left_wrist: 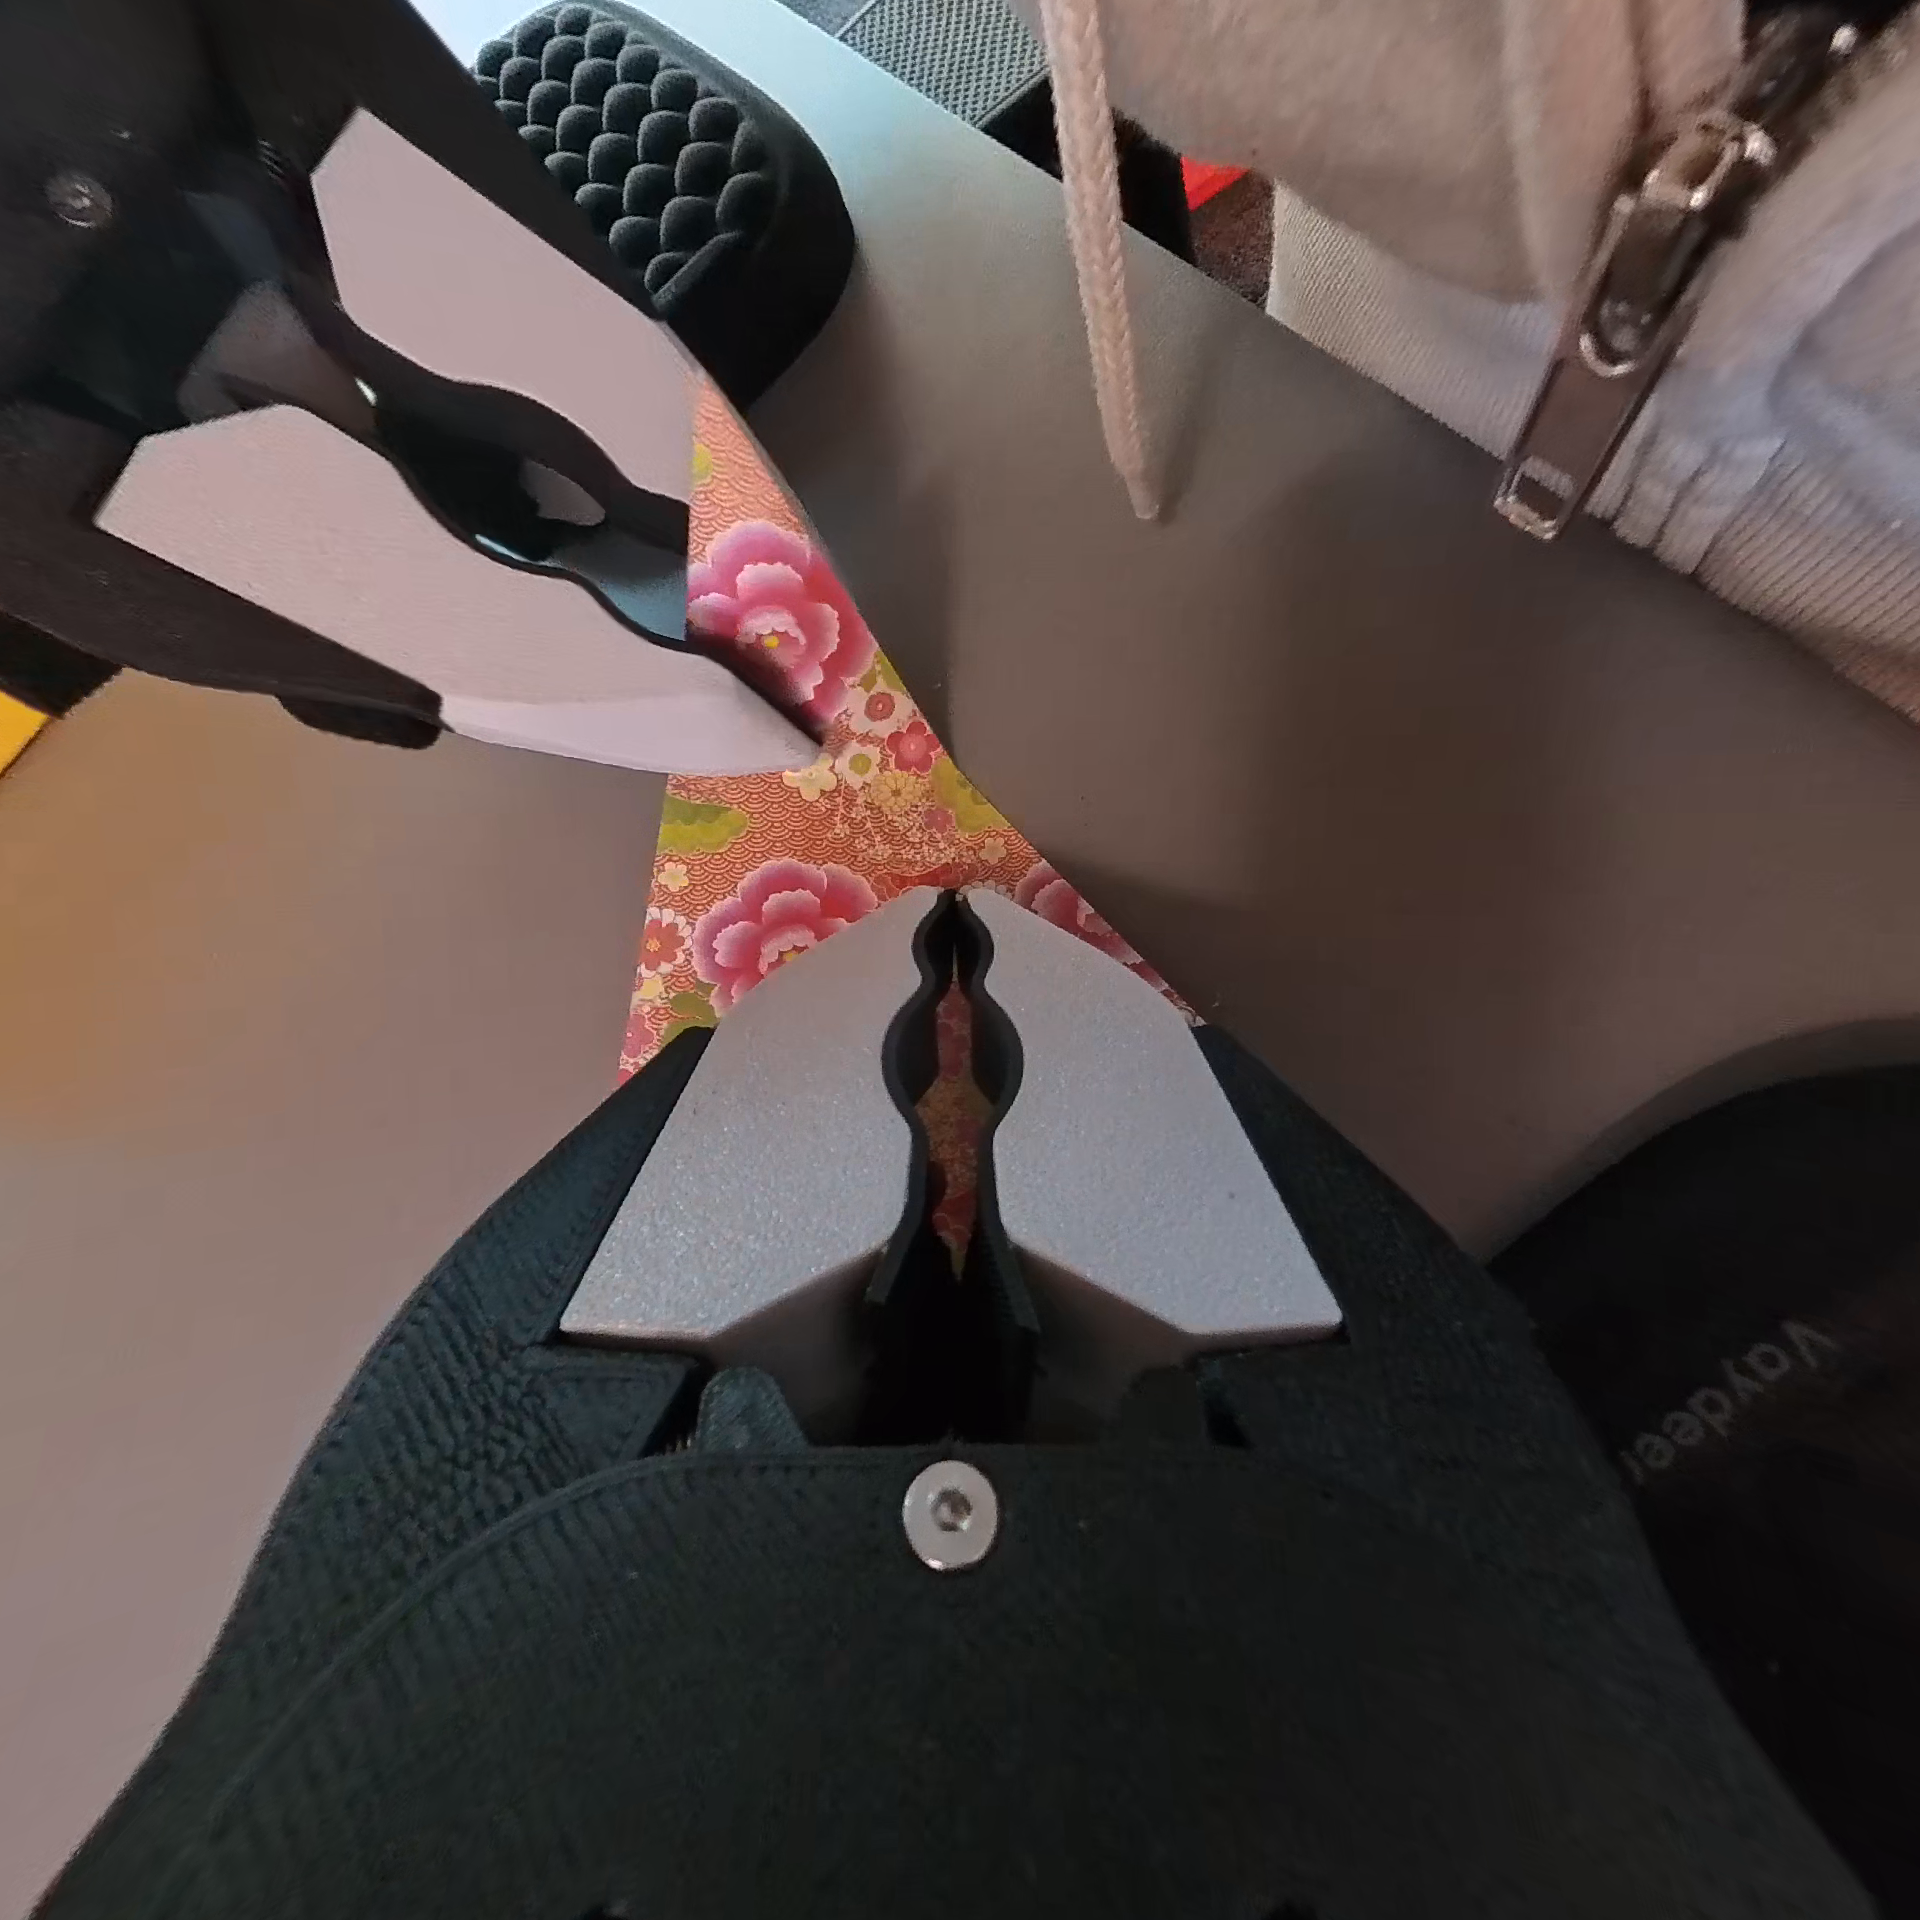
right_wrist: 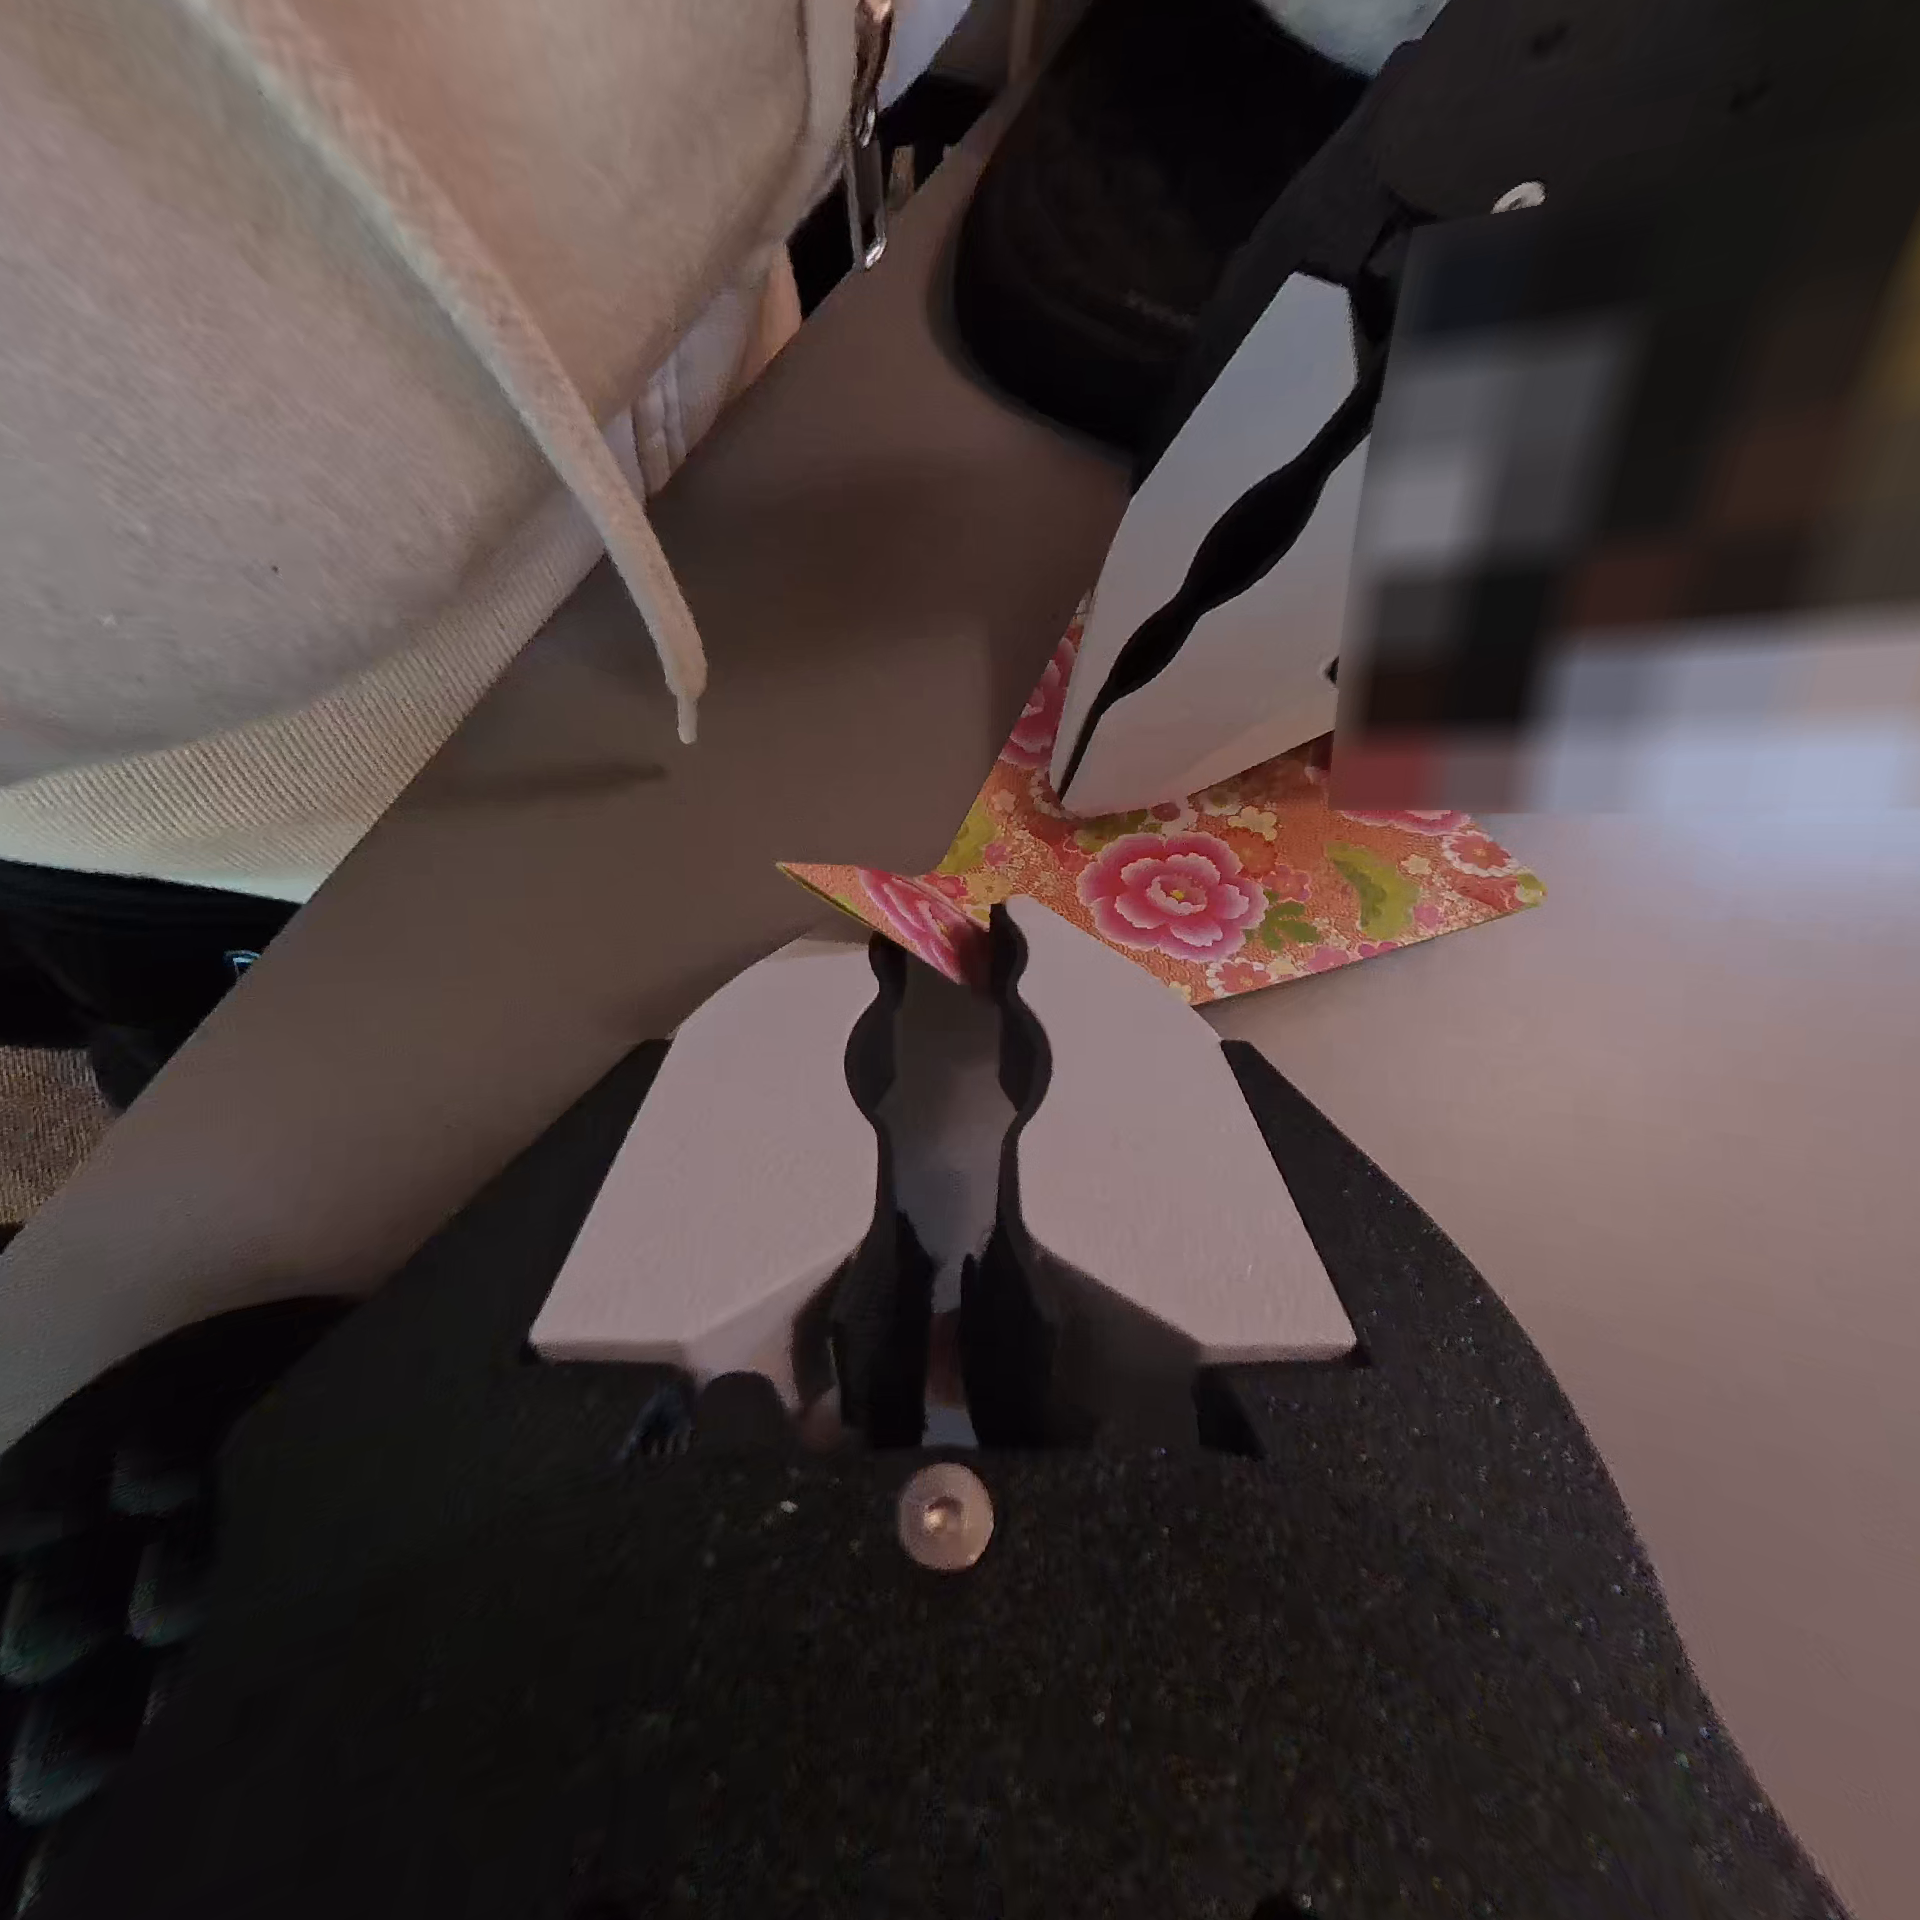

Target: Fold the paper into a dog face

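The floral paper (left_wrist: 779, 914) lies on the pale table (left_wrist: 312, 987), partly folded, orange with pink flowers. My left gripper (left_wrist: 956, 896) is shut, and its closed tips rest on top of the paper. It also shows in the right wrist view (right_wrist: 1065, 784), pressing down on the paper (right_wrist: 1174, 894). My right gripper (right_wrist: 943, 930) is slightly open at the paper's near-left corner, where a raised folded flap (right_wrist: 914, 920) stands between its fingertips. It also shows at the upper left of the left wrist view (left_wrist: 753, 686), low over the paper's far end.
A person in a light zip hoodie (right_wrist: 260, 416) leans over the table edge, with a drawstring (left_wrist: 1112, 312) and a metal zip pull (left_wrist: 1621, 312) hanging above the surface. A black bumpy foam object (left_wrist: 665, 177) and a black pad (left_wrist: 1714, 1351) lie beside the paper. The tips of one gripper are about 4 cm away from the tips of the other. The black bumpy foam object (left_wrist: 665, 177) is about 15 cm from my right fingertips. My right wrist view (right_wrist: 64, 1674) looks at it from another angle.
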Demonstrator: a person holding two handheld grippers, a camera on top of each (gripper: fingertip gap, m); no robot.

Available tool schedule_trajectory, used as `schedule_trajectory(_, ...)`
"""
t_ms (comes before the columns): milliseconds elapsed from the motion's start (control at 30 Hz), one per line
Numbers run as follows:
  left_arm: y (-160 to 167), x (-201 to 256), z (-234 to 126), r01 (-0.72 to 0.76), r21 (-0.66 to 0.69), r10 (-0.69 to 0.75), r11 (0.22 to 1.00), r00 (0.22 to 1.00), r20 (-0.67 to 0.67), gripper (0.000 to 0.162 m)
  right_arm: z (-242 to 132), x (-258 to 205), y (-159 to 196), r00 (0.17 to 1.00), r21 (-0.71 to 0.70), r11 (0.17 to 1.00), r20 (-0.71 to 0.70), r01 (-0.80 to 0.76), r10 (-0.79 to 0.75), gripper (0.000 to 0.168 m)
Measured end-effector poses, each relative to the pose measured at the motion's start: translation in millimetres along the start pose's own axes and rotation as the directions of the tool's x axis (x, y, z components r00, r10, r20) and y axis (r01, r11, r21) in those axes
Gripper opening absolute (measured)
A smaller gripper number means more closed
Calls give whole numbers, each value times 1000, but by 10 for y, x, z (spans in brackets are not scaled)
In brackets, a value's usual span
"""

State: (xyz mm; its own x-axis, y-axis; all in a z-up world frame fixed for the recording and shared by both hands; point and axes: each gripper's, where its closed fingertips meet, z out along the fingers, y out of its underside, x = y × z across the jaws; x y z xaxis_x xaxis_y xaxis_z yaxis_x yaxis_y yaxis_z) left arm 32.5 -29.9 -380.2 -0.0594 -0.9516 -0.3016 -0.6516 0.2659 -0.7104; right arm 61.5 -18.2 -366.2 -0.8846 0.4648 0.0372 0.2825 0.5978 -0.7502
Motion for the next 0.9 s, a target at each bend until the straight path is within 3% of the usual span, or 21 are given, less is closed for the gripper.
schedule_trajectory(133,1,1,0,0,0,0,1000,1000,-1,0,25,8,59,1000,-32,999,24,-4,5,9)
schedule_trajectory(367,3,5,-2,0,1,0,1000,1000,-6,1,0,5,53,980,20,984,96,-178,175,6)
schedule_trajectory(500,5,5,-4,0,2,0,1000,1000,-6,0,-66,38,18,863,80,872,209,-483,459,10)
schedule_trajectory(633,7,4,-4,1,2,-1,1000,1000,-9,0,-67,96,124,809,48,815,171,-577,562,4)
schedule_trajectory(900,10,3,-7,-4,3,4,1000,1000,-6,0,-33,202,199,548,3,557,185,-830,816,4)
